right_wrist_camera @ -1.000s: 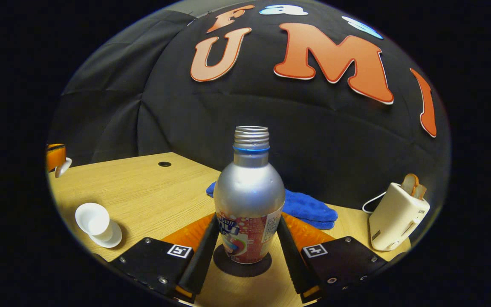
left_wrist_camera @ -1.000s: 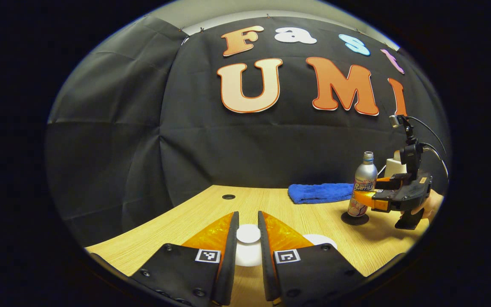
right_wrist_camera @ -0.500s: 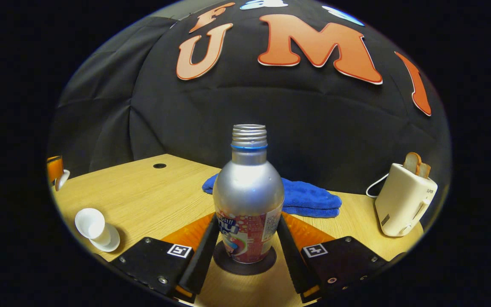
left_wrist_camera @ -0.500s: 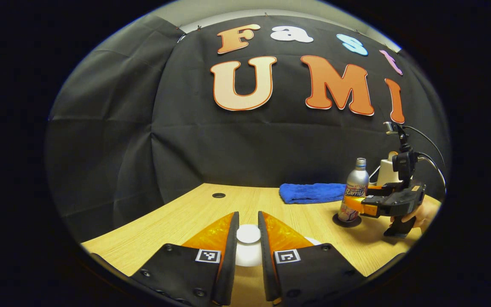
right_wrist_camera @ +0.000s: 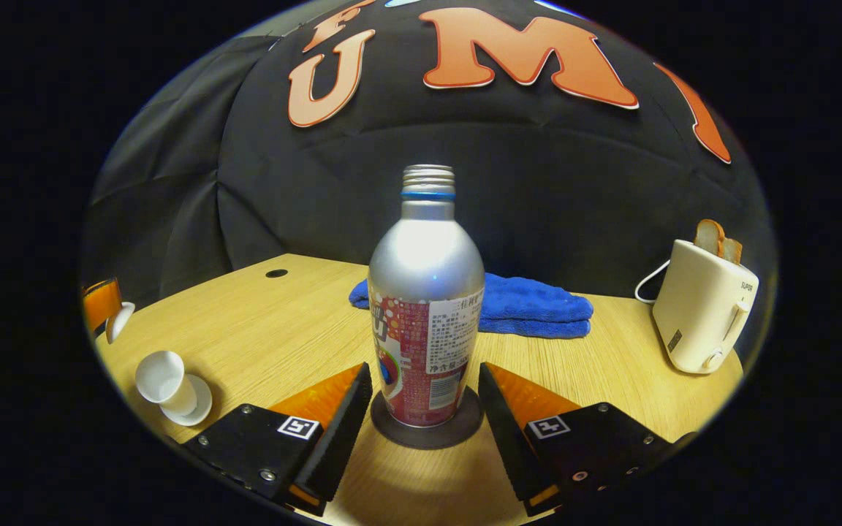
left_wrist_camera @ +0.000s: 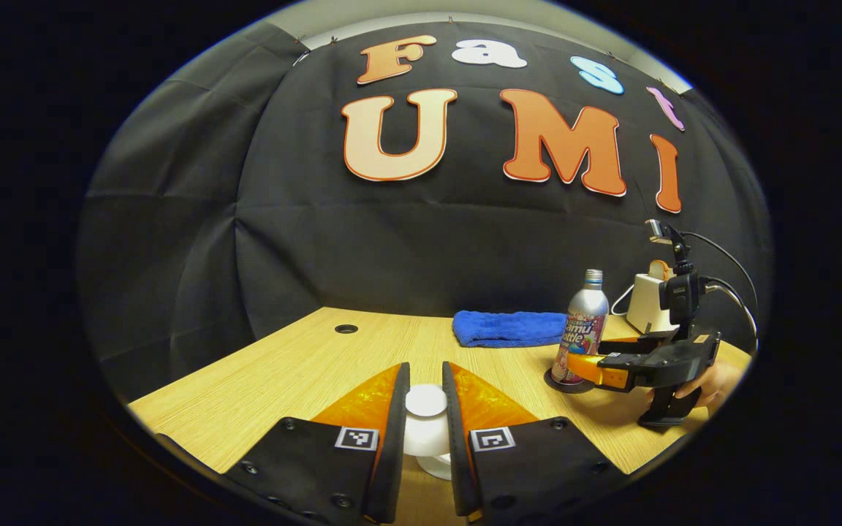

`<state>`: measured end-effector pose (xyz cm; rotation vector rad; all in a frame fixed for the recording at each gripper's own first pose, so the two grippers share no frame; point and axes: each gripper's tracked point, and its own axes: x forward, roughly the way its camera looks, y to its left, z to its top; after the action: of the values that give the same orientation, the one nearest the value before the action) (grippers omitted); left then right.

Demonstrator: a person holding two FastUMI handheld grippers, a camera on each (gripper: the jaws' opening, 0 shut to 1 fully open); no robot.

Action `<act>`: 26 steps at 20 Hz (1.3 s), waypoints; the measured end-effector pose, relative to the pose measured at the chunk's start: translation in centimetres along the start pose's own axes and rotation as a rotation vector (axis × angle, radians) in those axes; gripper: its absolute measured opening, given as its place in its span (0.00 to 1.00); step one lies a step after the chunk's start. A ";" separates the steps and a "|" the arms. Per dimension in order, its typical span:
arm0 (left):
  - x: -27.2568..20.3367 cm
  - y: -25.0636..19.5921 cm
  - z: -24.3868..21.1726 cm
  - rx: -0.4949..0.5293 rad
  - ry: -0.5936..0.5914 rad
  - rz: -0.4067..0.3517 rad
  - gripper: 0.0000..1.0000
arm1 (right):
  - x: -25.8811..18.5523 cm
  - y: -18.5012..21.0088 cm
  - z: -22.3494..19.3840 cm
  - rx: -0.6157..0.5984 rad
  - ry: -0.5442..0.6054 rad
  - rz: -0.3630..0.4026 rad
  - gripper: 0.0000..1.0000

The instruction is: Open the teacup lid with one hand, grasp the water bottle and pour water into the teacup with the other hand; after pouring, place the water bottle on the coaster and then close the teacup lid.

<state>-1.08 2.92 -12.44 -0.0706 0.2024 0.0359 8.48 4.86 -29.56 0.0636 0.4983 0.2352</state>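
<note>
Since the earlier frame, in the left gripper view, the left gripper stays clenched on the teacup lid (its lower edge hidden). In the right gripper view, the right gripper now stands released, its fingers parted from the water bottle upright on the coaster; the teacup sits far left.
</note>
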 end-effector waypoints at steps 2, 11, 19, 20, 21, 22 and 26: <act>0.1 -0.3 -0.3 0.001 0.006 -0.005 0.32 | -0.4 -0.3 -0.3 -0.019 0.002 -0.011 0.88; 1.4 -2.5 -2.1 -0.023 0.044 -0.051 0.32 | -4.7 -0.7 1.6 -0.045 -0.073 -0.023 0.90; 1.9 -3.5 -4.6 0.006 0.096 -0.060 0.32 | -9.1 -1.4 3.8 -0.015 -0.162 -0.020 0.91; 2.0 -3.5 -4.9 0.007 0.104 -0.059 0.32 | -9.4 -1.6 3.9 -0.007 -0.167 -0.020 0.92; 2.3 -3.6 -5.5 0.009 0.122 -0.065 0.32 | -9.7 -1.7 3.9 0.000 -0.168 -0.021 0.92; 2.2 -3.7 -5.9 0.016 0.139 -0.065 0.32 | -9.9 -1.9 3.9 0.009 -0.165 -0.021 0.92; 2.0 -3.6 -5.5 0.039 0.132 -0.058 0.34 | -11.1 -2.5 4.1 0.026 -0.177 -0.031 0.91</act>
<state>-0.12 -1.06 -18.01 -0.0398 0.3325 -0.0301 1.50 -0.20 -21.09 0.1013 0.3263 0.1904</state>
